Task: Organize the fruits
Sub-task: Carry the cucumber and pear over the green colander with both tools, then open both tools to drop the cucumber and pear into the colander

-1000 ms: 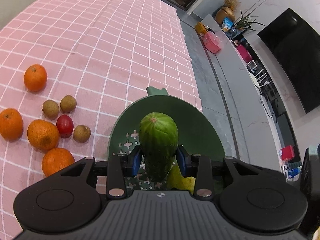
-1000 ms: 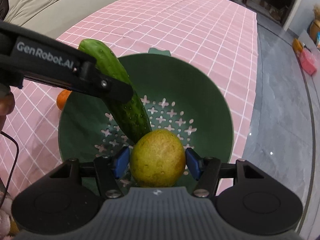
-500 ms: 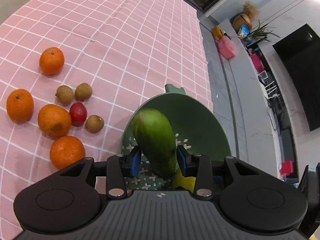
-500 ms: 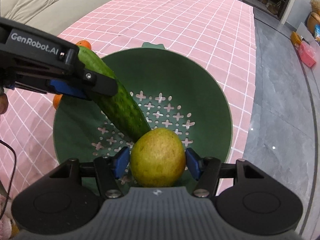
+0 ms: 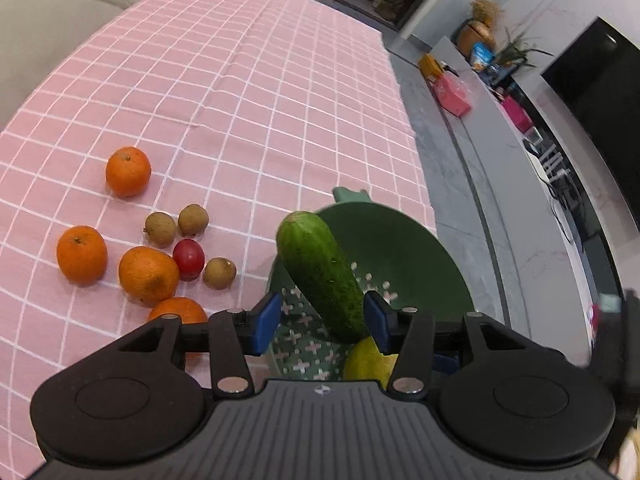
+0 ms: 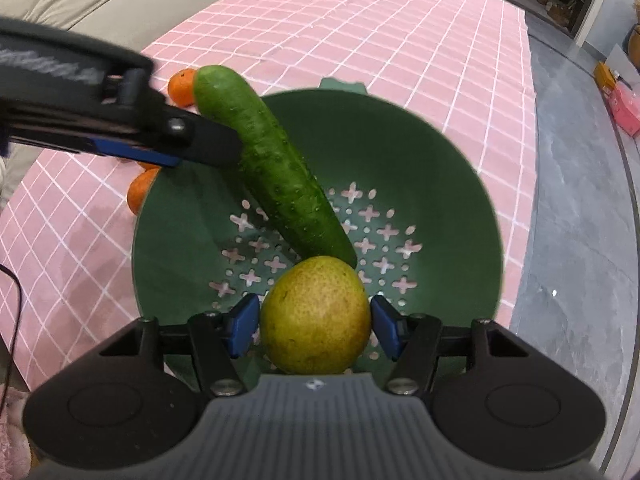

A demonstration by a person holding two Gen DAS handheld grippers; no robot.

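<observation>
A green colander [image 6: 440,152] sits at the right edge of the pink checked tablecloth [image 5: 240,80]; it also shows in the left wrist view [image 5: 408,248]. A cucumber [image 6: 268,164] leans in it, top end over the rim, lower end against the yellow-green pear [image 6: 316,320]. My left gripper [image 5: 320,316] is open; the cucumber [image 5: 324,272] lies against its right pad, clear of the left one. My right gripper [image 6: 314,324] is shut on the pear, held low over the colander's near side.
Several oranges [image 5: 128,170], small brown fruits [image 5: 160,229] and one red fruit [image 5: 188,258] lie on the cloth left of the colander. A beige sofa [image 6: 100,0] is beyond the table. Grey floor [image 5: 460,184] drops away to the right.
My left gripper has opened and let go of the cucumber, which now leans in the colander. The left gripper has drawn back to the left. The right gripper still holds the pear.
</observation>
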